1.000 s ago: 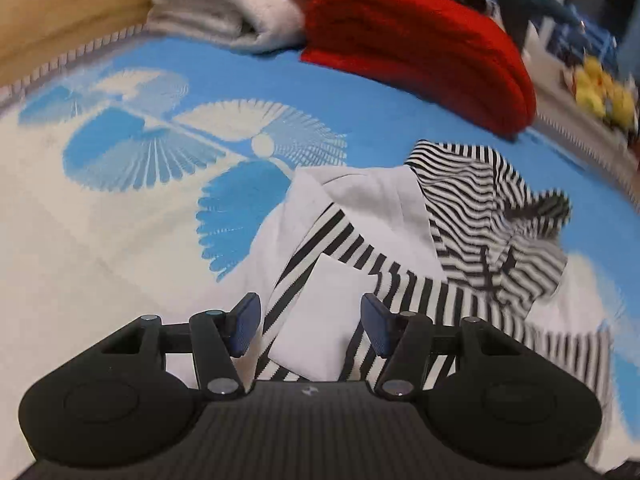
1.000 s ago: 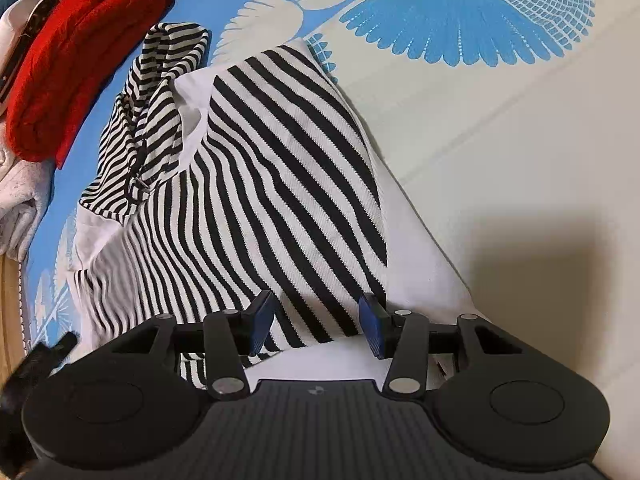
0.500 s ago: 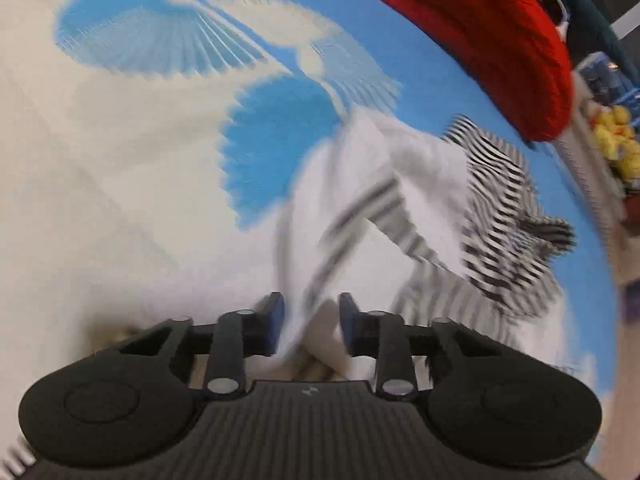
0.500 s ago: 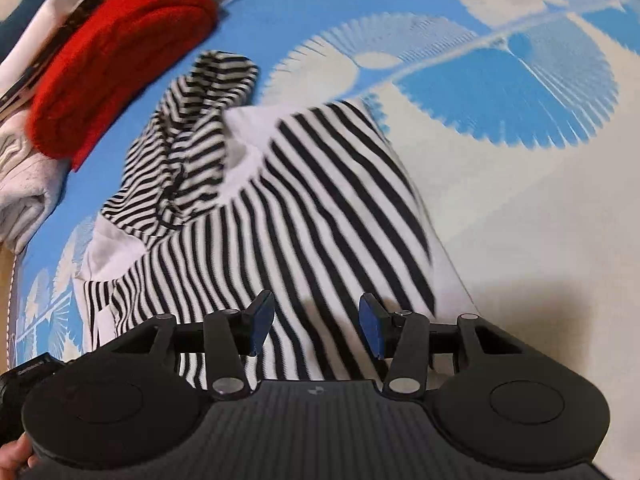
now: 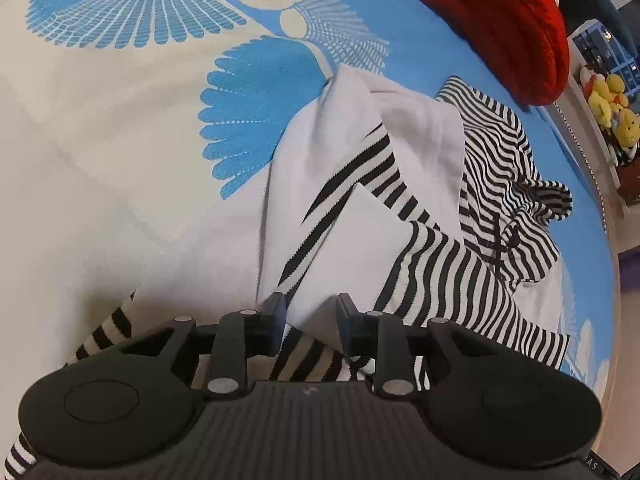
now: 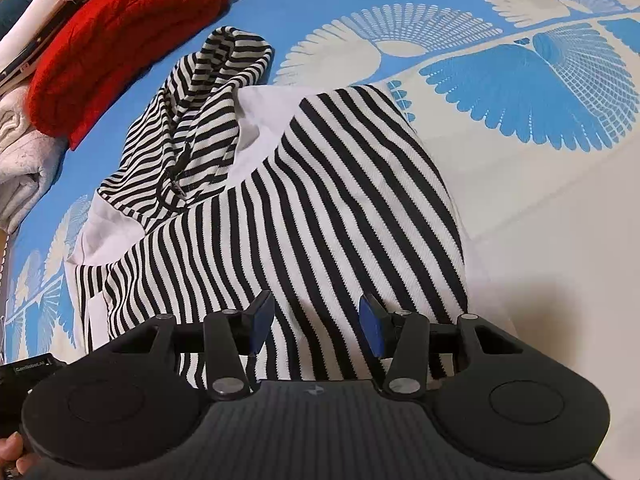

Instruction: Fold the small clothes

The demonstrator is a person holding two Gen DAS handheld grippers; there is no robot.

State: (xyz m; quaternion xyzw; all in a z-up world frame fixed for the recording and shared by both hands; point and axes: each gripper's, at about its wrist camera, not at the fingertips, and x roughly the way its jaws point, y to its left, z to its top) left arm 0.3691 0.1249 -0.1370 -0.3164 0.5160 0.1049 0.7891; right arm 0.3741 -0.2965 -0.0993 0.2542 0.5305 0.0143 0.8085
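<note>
The left gripper (image 5: pixel 310 316) has its blue-padded fingers (image 5: pixel 276 314) drawn fairly close together, with a fold of the striped hoodie (image 5: pixel 460 280) bunched up between them; whether the pads truly pinch the cloth cannot be told, though the fabric rises into the gap and a striped piece trails down under the gripper body. The right gripper (image 6: pixel 316 322) stands about half open, its fingers (image 6: pixel 370 326) wide of the cloth and nothing clamped between them; the striped body of the hoodie (image 6: pixel 320 208) lies flat just beneath and ahead of it. The garment, black-and-white striped with a plain white lining, lies spread on a bedspread (image 5: pixel 100 160) that is cream near the grippers and blue farther off, printed with fan-shaped leaf patterns. Its hood (image 6: pixel 208 112) sits crumpled at the far end, with a drawstring hanging from it. Beyond the hood a folded red knit (image 6: pixel 120 28) rests on the blue part, and a pale grey folded garment (image 6: pixel 20 152) lies just beside it. In the left wrist view, yellow soft toys (image 5: pixel 612 108) sit off the edge of the bed at the far right. A fingertip (image 6: pixel 10 450) shows at the lower left corner of the right wrist view.
</note>
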